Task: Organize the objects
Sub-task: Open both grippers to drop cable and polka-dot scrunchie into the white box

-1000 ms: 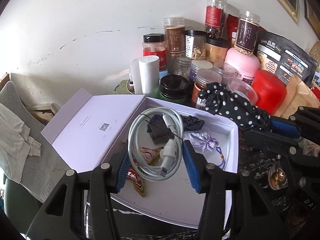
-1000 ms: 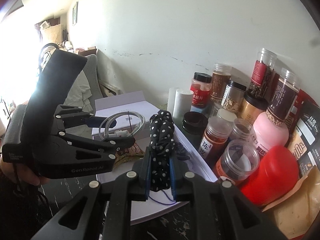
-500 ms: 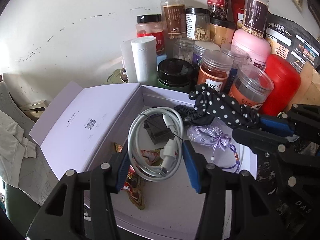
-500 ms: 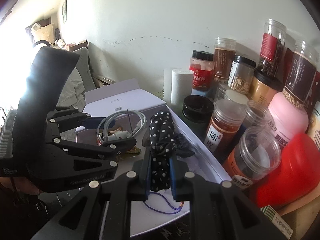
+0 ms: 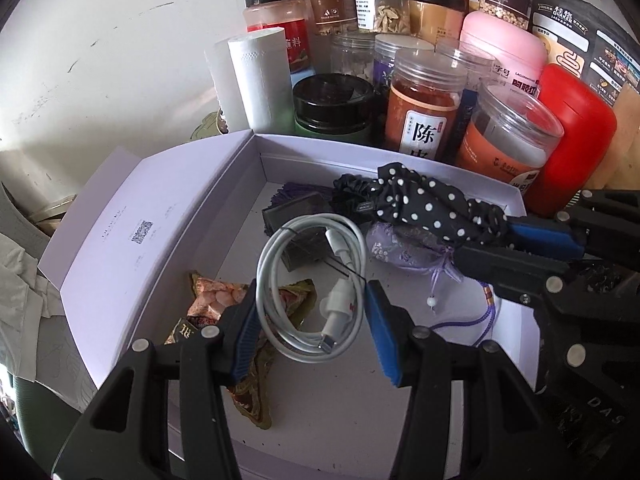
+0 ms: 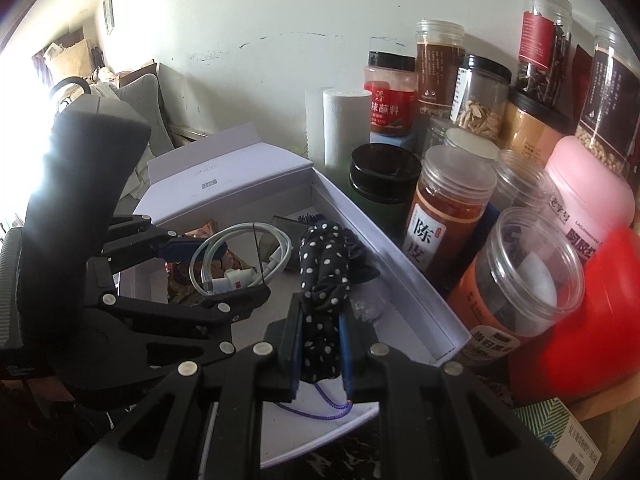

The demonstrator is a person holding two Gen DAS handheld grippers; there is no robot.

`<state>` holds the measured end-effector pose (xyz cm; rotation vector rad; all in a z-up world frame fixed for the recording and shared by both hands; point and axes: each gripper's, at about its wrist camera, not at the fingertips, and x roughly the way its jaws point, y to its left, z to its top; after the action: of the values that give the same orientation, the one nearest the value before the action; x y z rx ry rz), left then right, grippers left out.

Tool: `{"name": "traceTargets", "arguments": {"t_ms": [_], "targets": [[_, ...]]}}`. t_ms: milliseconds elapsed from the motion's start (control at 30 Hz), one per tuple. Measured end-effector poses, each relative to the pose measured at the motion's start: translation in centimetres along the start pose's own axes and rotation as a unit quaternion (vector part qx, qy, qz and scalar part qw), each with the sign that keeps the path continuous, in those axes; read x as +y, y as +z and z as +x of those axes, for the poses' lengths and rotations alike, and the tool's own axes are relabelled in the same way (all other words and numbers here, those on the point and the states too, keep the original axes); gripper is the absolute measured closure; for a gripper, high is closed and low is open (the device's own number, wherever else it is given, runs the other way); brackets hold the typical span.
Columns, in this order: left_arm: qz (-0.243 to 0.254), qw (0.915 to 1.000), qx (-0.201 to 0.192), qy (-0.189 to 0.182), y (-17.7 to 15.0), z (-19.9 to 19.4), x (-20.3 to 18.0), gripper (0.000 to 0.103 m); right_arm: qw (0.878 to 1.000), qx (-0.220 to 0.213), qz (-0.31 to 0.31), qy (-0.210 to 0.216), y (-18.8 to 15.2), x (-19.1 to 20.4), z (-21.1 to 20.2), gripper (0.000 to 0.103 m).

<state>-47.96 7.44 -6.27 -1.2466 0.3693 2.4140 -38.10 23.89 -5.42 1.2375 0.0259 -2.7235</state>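
An open white box (image 5: 360, 420) (image 6: 404, 292) lies on the table. My left gripper (image 5: 310, 326) is shut on a coiled white charging cable (image 5: 308, 276) and holds it inside the box, low over the floor. My right gripper (image 6: 320, 346) is shut on a black polka-dot scrunchie (image 6: 324, 268), also inside the box near its right wall; it shows in the left wrist view (image 5: 424, 204). In the box lie a purple sachet (image 5: 404, 248) with a cord, snack packets (image 5: 216, 300), a dark charger block (image 5: 296, 216) and a black scrunchie (image 5: 352, 196).
Many jars and containers crowd behind and to the right of the box: an orange-filled jar (image 5: 424, 108), a red container (image 5: 572, 136), a pink tub (image 5: 500, 48), a black-lidded jar (image 5: 332, 108), a white roll (image 5: 260, 76). The box lid (image 5: 132, 232) lies open to the left.
Both grippers moved forward and down into the box with the cable and the polka-dot scrunchie. The box and jars now look closer.
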Motion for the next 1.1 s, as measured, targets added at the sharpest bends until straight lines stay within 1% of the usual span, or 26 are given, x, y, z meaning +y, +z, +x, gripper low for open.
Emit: {"name": "traceTargets", "arguments": {"t_ms": [267, 433, 700, 833, 967, 1100], "targets": [[0.006, 0.9999, 0.005, 0.009, -0.1, 0.6, -0.1, 0.055, 1.000, 0.018, -0.002, -0.004, -0.3, 0.3, 1.0, 0.089], [0.009, 0.9999, 0.011, 0.006, -0.2, 0.9, -0.1, 0.055, 0.999, 0.035, 0.002, -0.006, -0.6, 0.3, 2.1, 0.088], [0.011, 0.9999, 0.013, 0.001, -0.4, 1.3, -0.3, 0.054, 0.999, 0.048, 0.008, -0.015, -0.9, 0.3, 2.6, 0.088], [-0.006, 0.9998, 0.017, -0.010, -0.3, 1.2, 0.0, 0.054, 0.998, 0.053, 0.010, -0.021, -1.0, 0.2, 2.6, 0.088], [-0.013, 0.9997, 0.019, -0.012, -0.2, 1.1, 0.2, 0.054, 0.998, 0.058, 0.016, -0.028, -0.8, 0.1, 2.7, 0.085], [-0.021, 0.9994, 0.025, -0.011, -0.3, 0.8, 0.2, 0.054, 0.997, 0.061, 0.020, -0.033, -1.0, 0.1, 2.4, 0.080]]}}
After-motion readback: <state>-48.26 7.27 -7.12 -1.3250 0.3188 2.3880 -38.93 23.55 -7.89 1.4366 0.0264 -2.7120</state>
